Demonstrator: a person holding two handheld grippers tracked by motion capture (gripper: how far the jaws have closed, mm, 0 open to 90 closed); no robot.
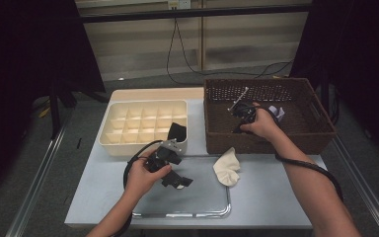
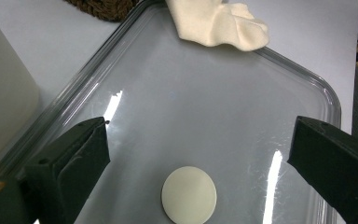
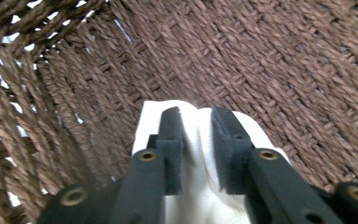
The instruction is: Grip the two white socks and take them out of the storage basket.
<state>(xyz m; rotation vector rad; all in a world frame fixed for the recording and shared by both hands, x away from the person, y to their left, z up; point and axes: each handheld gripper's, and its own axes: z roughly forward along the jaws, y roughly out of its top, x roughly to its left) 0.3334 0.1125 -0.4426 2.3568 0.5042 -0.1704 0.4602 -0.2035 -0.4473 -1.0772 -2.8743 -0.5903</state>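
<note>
My right gripper (image 1: 239,124) reaches down into the brown woven basket (image 1: 276,144). In the right gripper view its jaws (image 3: 196,116) are pinched on a fold of white sock (image 3: 147,123) lying on the basket's woven floor (image 3: 284,60). My left gripper (image 1: 177,181) hovers over the clear tray (image 1: 197,213). Its jaws (image 2: 200,135) stand wide apart with nothing between them, above a small cream disc (image 2: 189,193) on the tray (image 2: 307,79). A cream sock (image 1: 227,168) lies at the tray's far right corner, and it appears in the left gripper view too (image 2: 219,23).
A cream divided organiser box (image 1: 128,126) stands left of the basket, with a black item (image 1: 177,131) in one near-right cell. A pale lilac item (image 1: 276,112) lies in the basket. The box's wall (image 2: 4,93) is close to the left jaw.
</note>
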